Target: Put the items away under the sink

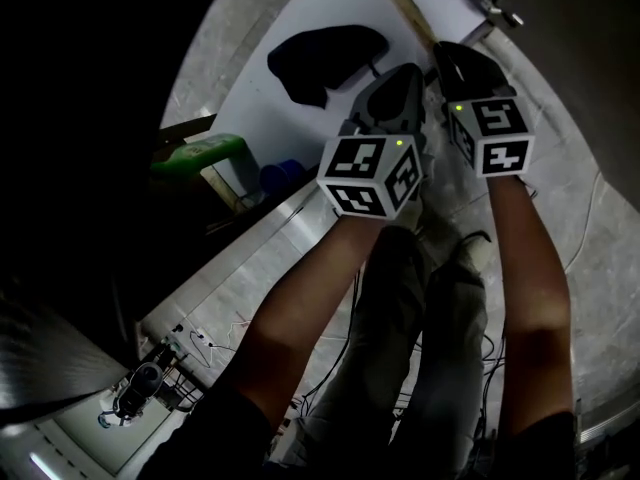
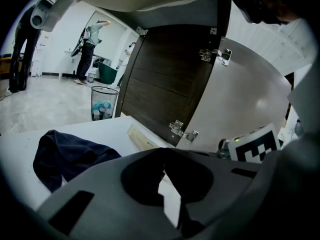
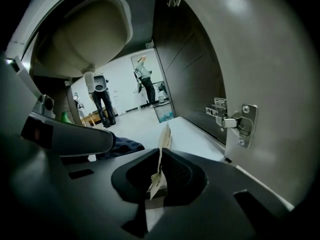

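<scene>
Between the jaws of the right hand-held gripper (image 3: 160,159), a thin beige strip (image 3: 164,134) stands on edge. The jaws are closed on its near end, and the rest runs forward from the tips. Its far end appears to rest on the white worktop (image 2: 100,131) inside the under-sink cabinet, though no view shows the contact clearly. Ahead and to the left of this hand-held gripper, a dark blue cloth (image 2: 70,154) lies crumpled on the same worktop, apart from the strip. The left hand-held gripper (image 2: 164,156) hovers just beside the right one, jaws drawn together with nothing between them. To the right of both, the open cabinet door (image 3: 260,59) hangs on its hinge (image 3: 239,121). Above them is the underside of the sink bowl (image 3: 85,34).

Step in hand, as judged: depositing the strip.
- Rotate the right hand-held gripper so that the strip's broad face, not its edge, meets the worktop.
- Lower it to the right of the cloth, clear of the folds.
- Part the jaws only once the strip is supported along its length.
- Withdraw straight back to avoid dragging it.
- Hold the left hand-held gripper clear of the hinge.
</scene>
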A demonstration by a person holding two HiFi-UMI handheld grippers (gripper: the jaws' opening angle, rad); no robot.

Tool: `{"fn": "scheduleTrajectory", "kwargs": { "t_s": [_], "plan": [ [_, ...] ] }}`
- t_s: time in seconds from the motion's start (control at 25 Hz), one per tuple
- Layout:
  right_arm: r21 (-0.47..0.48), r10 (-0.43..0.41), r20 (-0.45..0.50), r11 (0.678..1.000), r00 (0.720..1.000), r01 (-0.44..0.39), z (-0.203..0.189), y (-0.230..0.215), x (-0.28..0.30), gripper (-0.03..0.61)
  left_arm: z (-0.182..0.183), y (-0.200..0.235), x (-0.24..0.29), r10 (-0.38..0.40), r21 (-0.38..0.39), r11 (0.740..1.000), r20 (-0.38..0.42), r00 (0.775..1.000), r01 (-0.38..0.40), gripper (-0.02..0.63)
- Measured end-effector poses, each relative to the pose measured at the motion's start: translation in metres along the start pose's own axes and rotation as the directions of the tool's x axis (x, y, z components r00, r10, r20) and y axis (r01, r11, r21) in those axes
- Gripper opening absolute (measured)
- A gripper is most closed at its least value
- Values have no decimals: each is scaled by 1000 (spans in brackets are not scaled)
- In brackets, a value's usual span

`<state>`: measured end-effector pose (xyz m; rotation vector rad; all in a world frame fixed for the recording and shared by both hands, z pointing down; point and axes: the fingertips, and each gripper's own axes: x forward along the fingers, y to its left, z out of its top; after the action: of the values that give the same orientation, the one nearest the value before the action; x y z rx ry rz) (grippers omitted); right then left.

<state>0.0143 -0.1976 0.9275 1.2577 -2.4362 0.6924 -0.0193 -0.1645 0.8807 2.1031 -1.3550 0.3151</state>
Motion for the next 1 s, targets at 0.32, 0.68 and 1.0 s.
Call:
{"fn": "scheduleTrajectory", "kwargs": {
  "t_s": [0.32,0.68,1.0],
  "plan": [
    [-20,-64,1,998,998,64,7,-6,16,158,7,9,6,13,7,1000,12,1000,-13,9],
    [-18,-79,32,997,996,80,11,-10,-12,85,6,3,-1,16,-11,1000,10,1000,-16,9],
    [-22,-77,-9,997,997,77,7,4,-51,40,-3,-22,-21,13,-16,1000,-33,999,-13,9]
  ]
}}
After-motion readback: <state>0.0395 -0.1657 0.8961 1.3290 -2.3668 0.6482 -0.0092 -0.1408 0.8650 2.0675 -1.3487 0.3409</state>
